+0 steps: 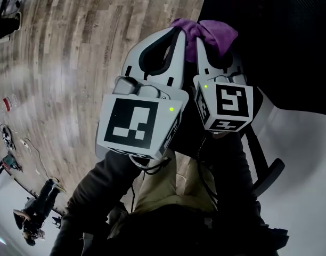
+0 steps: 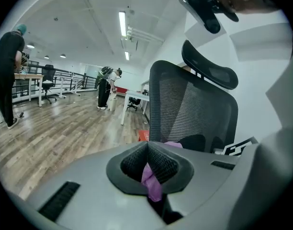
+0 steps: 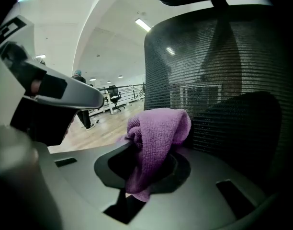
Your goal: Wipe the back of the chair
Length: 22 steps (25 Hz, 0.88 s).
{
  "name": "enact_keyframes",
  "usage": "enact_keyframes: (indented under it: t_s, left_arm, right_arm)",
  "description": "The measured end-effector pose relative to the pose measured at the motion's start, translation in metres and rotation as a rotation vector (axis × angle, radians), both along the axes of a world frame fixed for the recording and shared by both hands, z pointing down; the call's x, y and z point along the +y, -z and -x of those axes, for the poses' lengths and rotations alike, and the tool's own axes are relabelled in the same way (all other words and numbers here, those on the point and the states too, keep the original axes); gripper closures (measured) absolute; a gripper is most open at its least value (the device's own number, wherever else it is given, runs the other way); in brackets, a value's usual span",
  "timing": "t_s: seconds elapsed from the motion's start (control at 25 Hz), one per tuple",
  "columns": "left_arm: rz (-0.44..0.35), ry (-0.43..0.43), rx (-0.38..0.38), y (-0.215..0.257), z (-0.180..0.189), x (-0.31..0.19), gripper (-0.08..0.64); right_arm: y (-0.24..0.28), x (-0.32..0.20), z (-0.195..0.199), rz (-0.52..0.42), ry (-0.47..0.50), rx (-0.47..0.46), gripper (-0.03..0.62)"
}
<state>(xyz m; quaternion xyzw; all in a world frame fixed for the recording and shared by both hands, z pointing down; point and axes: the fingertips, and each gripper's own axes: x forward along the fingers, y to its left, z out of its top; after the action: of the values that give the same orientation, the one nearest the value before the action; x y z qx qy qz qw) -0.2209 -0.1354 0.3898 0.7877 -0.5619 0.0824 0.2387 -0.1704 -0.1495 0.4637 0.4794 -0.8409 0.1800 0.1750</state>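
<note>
Wooden floor [image 1: 72,36]; left tongs [image 2: 147,150], right tongs [image 3: 141,152] tight on purple cloth [image 3: 158,128] by chair [image 2: 194,104]

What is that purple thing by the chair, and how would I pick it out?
Find the black mesh office chair; close to its back two grey grippers meet. The purple cloth is bunched in the jaws of the right gripper, a corner also pinched by the left gripper. It is the only soft, bright thing among black mesh and grey plastic.

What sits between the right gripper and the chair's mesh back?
Only the purple cloth, bunched in the right gripper before the mesh back; the right gripper view shows it.
</note>
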Motion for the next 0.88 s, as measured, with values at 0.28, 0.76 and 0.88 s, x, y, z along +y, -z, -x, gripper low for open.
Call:
enact_keyframes:
  t_s: [0.28,0.76,0.88]
  left_arm:
    - [0.014,-0.036,-0.039,-0.008,0.001,0.01,0.552]
    - [-0.014,-0.084,-0.067,-0.005,-0.008,0.01,0.552]
    - [-0.015,-0.098,-0.066,-0.007,-0.02,0.01,0.552]
  right_arm:
    - [-0.02,0.013,0.007,0.003,-0.015,-0.01,0.526]
    - [-0.028,0.017,0.001,0.046,-0.023,-0.014,0.526]
    - [-0.027,0.015,-0.011,0.049,-0.036,-0.019,0.526]
